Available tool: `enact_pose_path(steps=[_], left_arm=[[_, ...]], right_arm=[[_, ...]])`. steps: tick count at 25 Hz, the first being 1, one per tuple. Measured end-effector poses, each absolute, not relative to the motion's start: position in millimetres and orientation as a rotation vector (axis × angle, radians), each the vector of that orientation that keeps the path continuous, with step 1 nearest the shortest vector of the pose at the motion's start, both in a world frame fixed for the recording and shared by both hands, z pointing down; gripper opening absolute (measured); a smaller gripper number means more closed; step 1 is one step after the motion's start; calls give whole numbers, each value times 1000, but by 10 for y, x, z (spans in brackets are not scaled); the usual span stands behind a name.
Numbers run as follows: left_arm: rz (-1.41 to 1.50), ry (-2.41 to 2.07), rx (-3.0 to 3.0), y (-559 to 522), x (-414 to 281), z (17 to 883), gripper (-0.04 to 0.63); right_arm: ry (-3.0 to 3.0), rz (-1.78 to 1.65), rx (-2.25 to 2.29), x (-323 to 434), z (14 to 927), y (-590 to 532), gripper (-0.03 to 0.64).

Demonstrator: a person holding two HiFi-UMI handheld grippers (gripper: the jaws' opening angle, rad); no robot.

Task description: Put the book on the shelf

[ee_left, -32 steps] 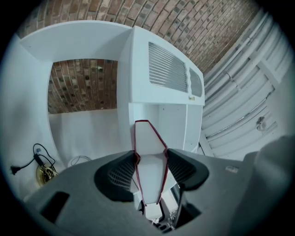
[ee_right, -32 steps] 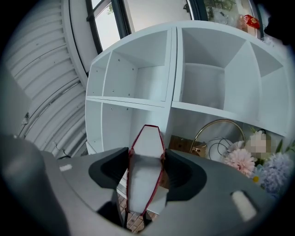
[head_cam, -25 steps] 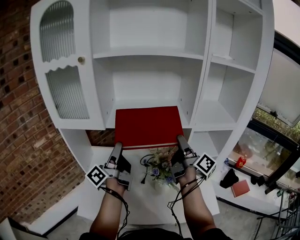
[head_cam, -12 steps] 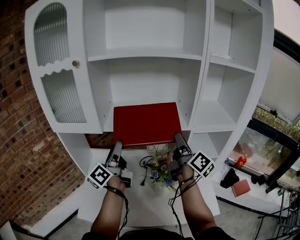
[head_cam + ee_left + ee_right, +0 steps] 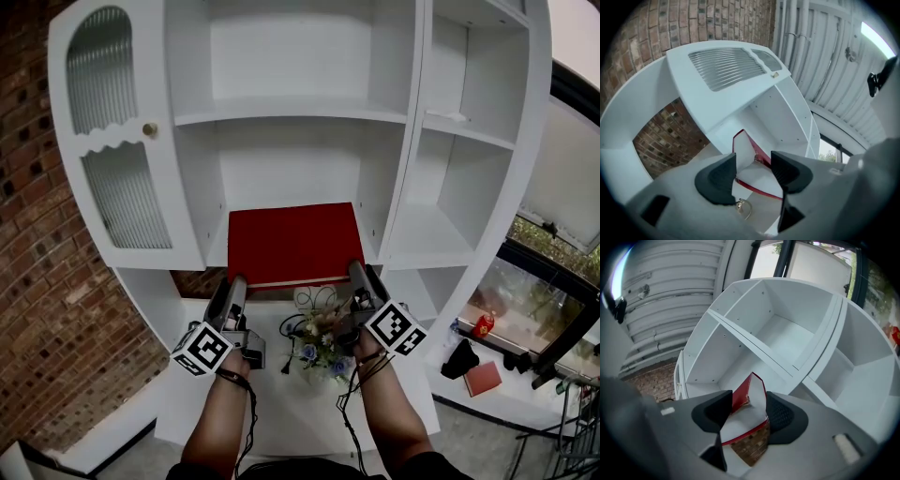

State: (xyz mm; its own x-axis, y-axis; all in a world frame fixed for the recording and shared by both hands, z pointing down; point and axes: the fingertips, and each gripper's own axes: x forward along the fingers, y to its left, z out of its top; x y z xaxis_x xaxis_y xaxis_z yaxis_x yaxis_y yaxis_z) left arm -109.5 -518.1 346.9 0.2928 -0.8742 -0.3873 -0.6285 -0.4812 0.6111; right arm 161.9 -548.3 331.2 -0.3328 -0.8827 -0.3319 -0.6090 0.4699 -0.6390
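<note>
book: red hardcover, flat rectangle, matte cover, white page block at the edges
book place: lies flat, cover up, far part inside the lower centre compartment of the shelf unit, near edge sticking out past the front; can't tell if it rests on the board
left gripper: clenched on the book's near-left corner, jaws just closed in a bit
right gripper: clenched on the near-right corner, dark cross-hatched pads against the covers, jaws just closed in a bit
shelf unit: white, smooth painted boards, open box compartments
door: left side, ribbed glass, arched top, small brass knob
wall: rough red-brown brick
flowers: small bunch just below the book's near edge
</note>
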Motion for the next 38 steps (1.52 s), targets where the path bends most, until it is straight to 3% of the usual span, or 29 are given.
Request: enact_pose_path(steps=[8, 38], left_arm=[[-880, -1417, 2322, -5247, -1040, 3328, 189], [-464, -1629, 2420, -5803, -1037, 3036, 167]], right_arm=[[2161, -408, -1343, 1555, 3241, -5526, 186], [2367, -396, -1653, 1460, 3010, -6064, 169]])
